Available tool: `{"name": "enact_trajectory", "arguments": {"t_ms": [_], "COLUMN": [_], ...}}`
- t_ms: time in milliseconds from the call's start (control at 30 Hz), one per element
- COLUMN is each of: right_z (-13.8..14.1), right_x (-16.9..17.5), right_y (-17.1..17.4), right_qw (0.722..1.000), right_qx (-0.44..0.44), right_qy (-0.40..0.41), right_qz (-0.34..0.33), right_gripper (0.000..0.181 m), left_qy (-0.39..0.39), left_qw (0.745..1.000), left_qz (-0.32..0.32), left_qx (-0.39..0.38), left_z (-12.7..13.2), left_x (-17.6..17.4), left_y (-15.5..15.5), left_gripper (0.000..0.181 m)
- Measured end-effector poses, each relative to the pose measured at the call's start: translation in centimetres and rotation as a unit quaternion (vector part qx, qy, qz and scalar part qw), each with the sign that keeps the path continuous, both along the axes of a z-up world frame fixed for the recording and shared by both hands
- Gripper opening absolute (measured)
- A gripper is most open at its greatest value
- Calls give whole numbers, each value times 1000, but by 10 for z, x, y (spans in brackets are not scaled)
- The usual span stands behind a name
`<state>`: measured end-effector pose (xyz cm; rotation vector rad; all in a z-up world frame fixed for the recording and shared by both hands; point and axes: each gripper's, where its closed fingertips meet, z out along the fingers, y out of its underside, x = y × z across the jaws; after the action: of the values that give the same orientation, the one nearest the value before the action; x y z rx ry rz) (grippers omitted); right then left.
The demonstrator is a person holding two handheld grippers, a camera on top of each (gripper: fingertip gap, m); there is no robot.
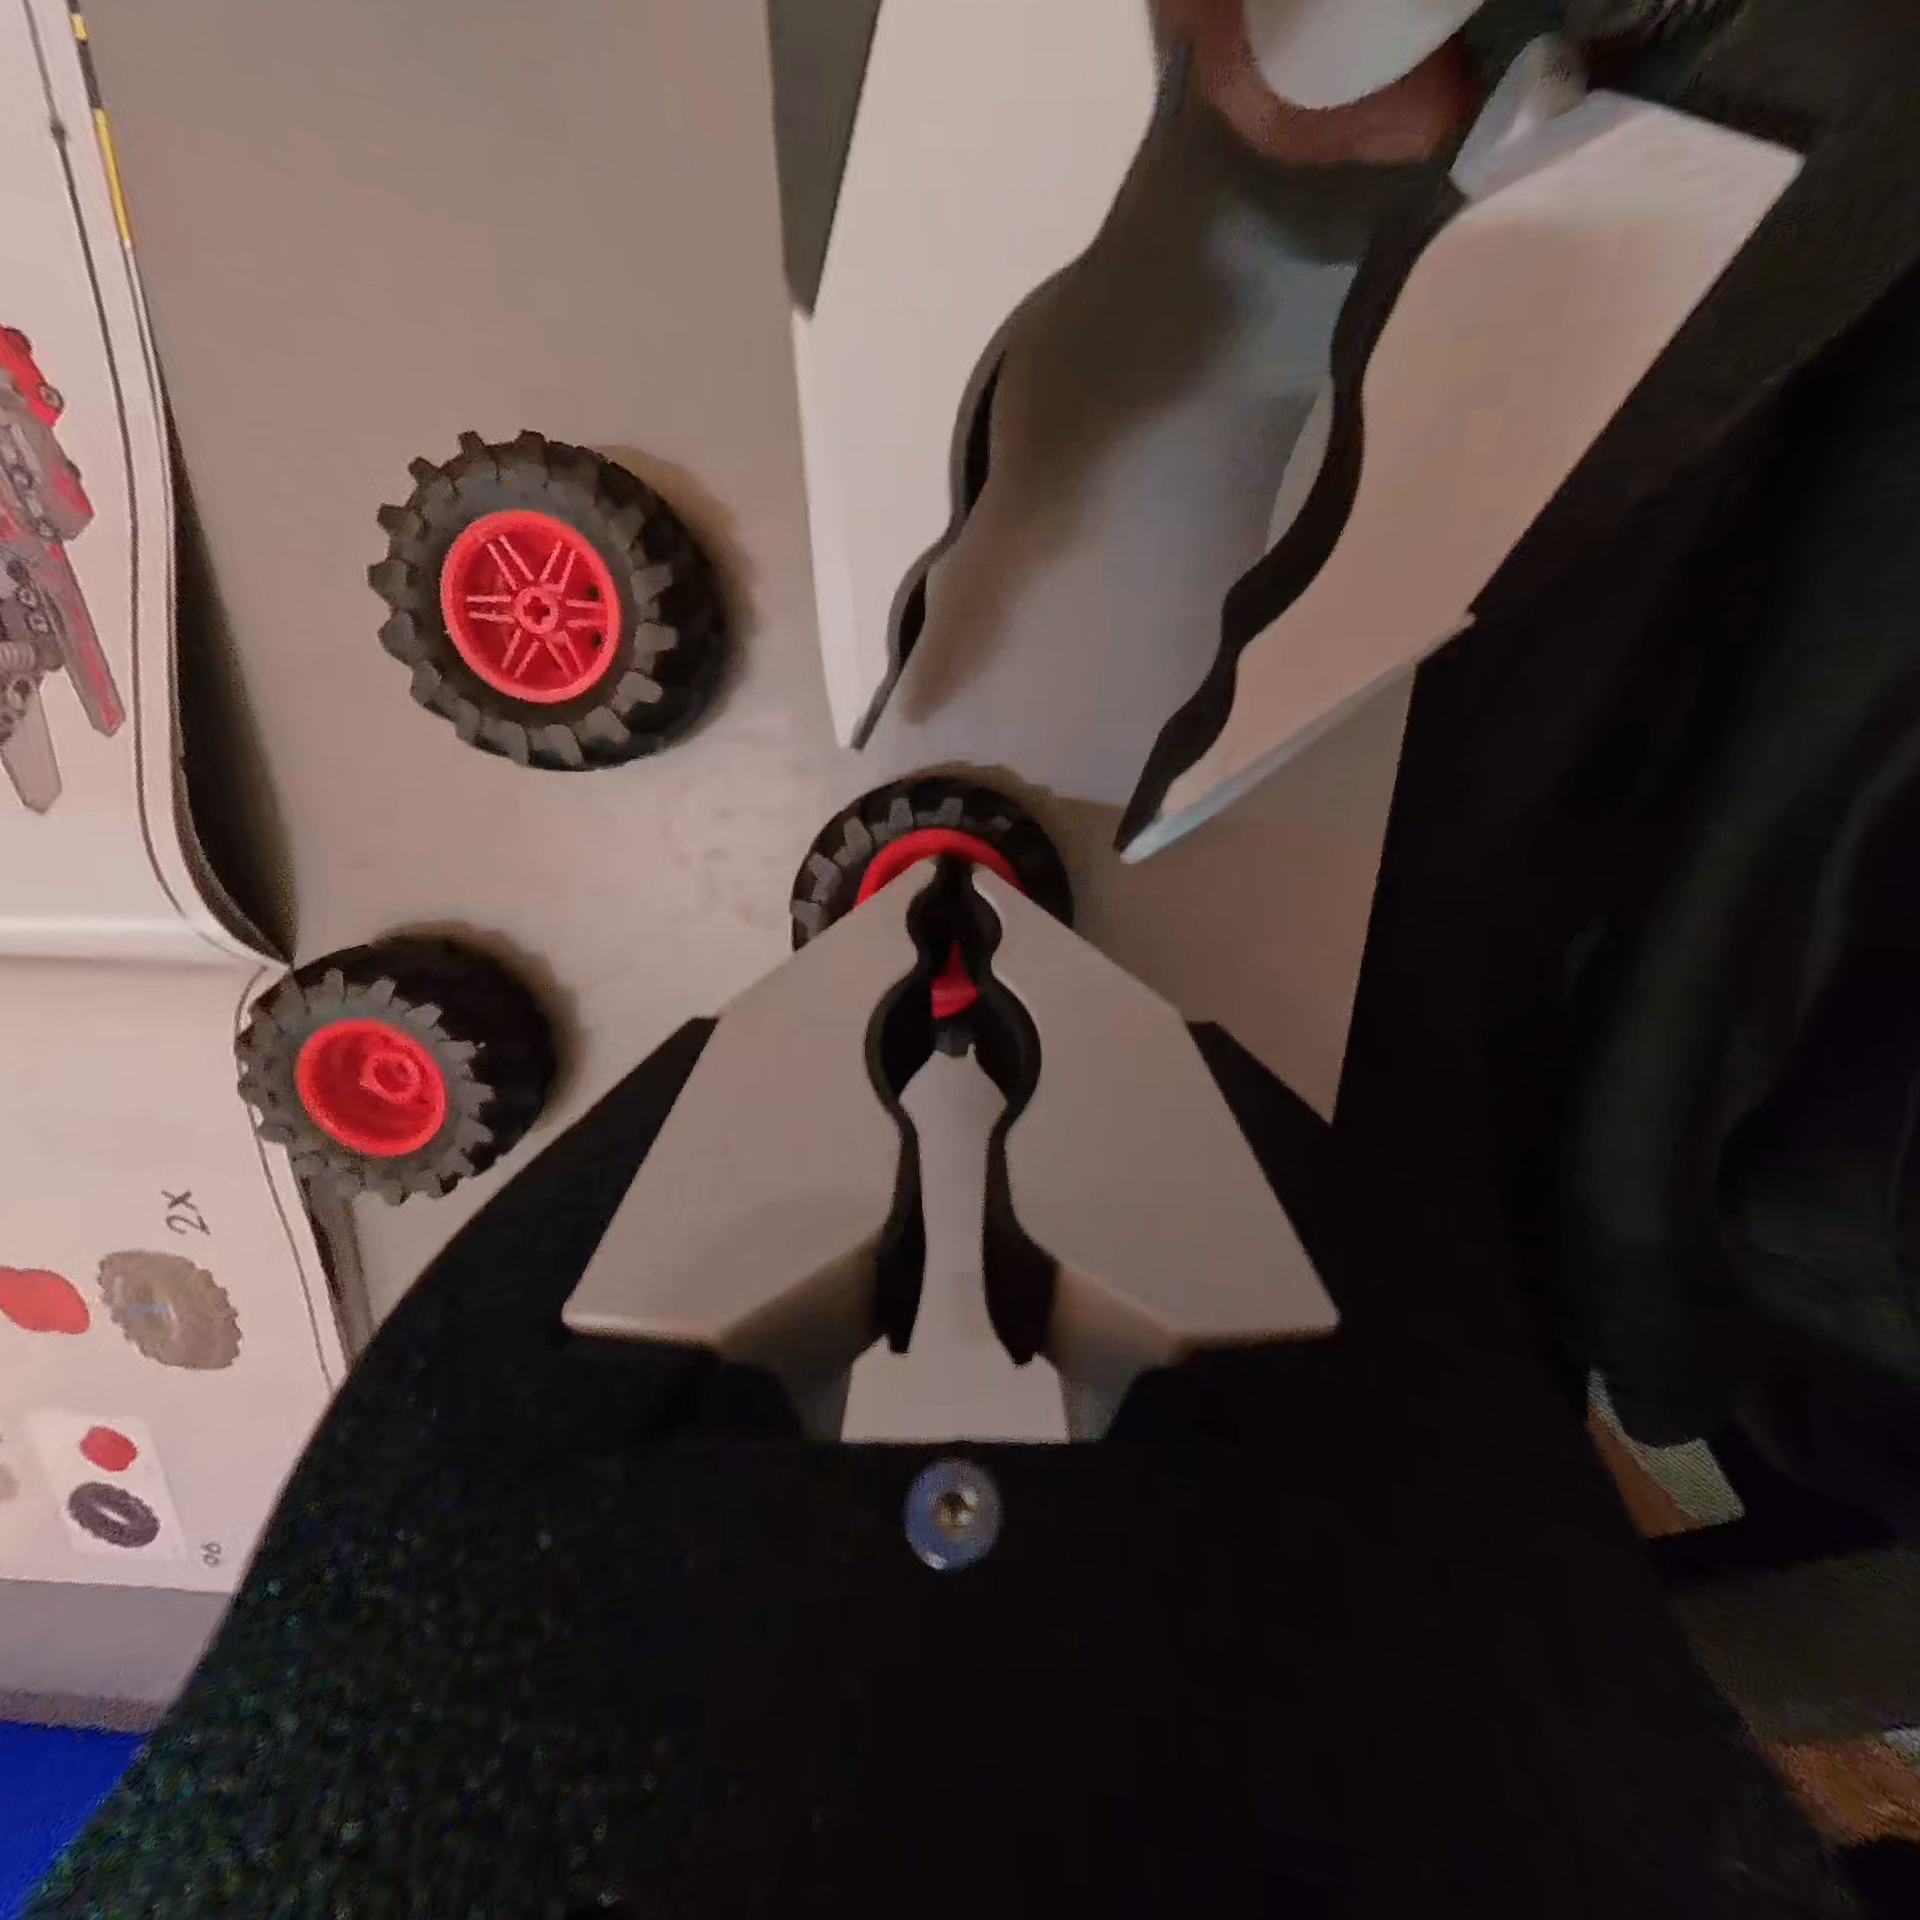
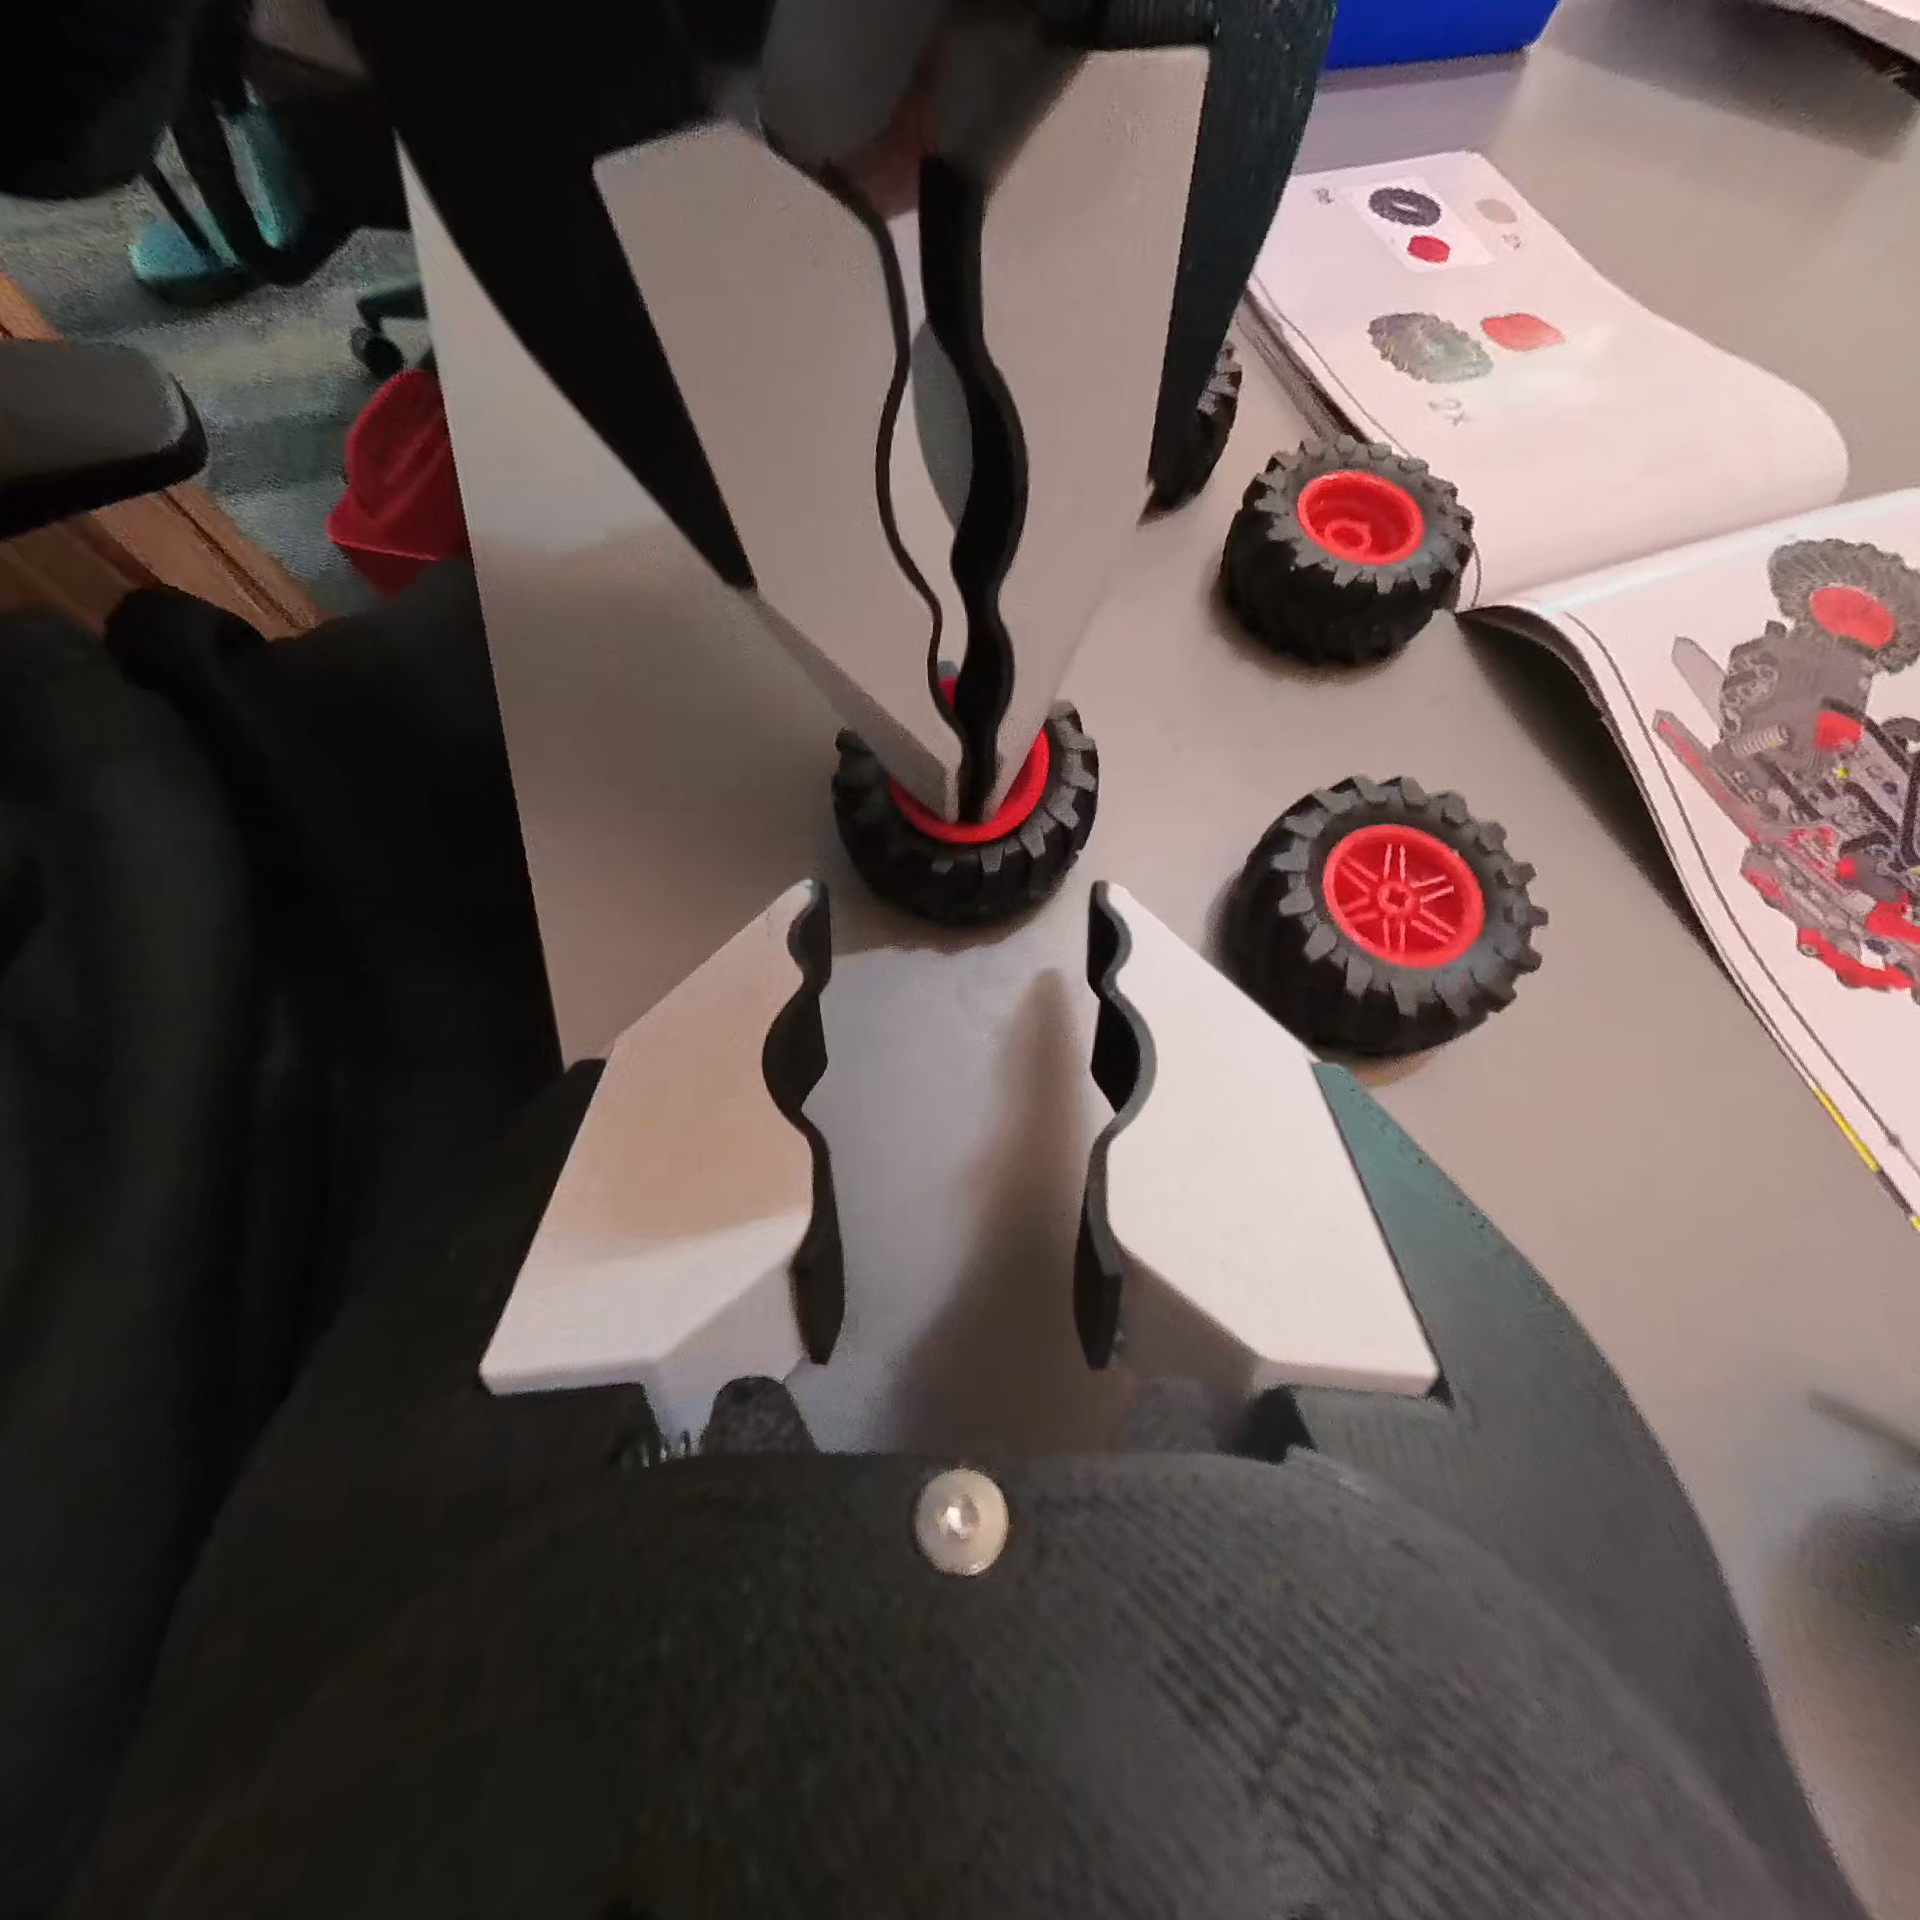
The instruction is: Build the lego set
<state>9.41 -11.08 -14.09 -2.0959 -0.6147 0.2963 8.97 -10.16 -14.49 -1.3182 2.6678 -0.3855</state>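
1. My left gripper (image 1: 951, 914) is down on the nearest wheel (image 2: 966, 831), fingers drawn nearly together, tips inside the red hub (image 2: 971, 826). A sliver of red shows between the wavy black pads; whether they actually pinch the rim, I cannot tell.
2. That wheel lies flat on the grey table (image 2: 1558, 1195), black knobby tyre around the hub, close to the table's edge.
3. My right gripper (image 2: 961, 935) sits just short of the same wheel, fingers spread wide, nothing between them. From the left wrist camera it comes in from the top, blurred, tips just beyond the tyre.
4. Two more wheels rest flat beside it: the spoked wheel (image 1: 545, 603) with its spoked red face up, and the capped wheel (image 1: 379, 1075) with its plain dished side up. They are apart from each other and from the one I'm on.
5. The instruction booklet (image 2: 1621, 416) lies open on the far side of those wheels; the capped wheel touches its page edge.
6. A blue box (image 2: 1434, 26) is at the table's far end, and a red bin (image 2: 400, 478) sits on the floor below.
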Motion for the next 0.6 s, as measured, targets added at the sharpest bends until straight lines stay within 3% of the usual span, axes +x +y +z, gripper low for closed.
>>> {"name": "enact_trajectory", "arguments": {"t_ms": [133, 433, 600], "right_z": [8, 14, 16], "right_x": [3, -5, -9], "right_y": [2, 22, 23], "right_qw": [999, 997, 996], "right_qx": [39, 73, 72], "right_qy": [-3, -17, -49], "right_qz": [-11, -6, 20], "right_gripper": [49, 50, 33], "left_qy": [-62, -146, -217], "left_qw": [997, 974, 962], "left_qz": [-8, 56, 77], "left_qx": [-44, -164, -148], "left_z": [4, 24, 41], "left_x": [1, 2, -7], "left_y": [-1, 2, 20], "left_gripper": [0, 13, 6]}}
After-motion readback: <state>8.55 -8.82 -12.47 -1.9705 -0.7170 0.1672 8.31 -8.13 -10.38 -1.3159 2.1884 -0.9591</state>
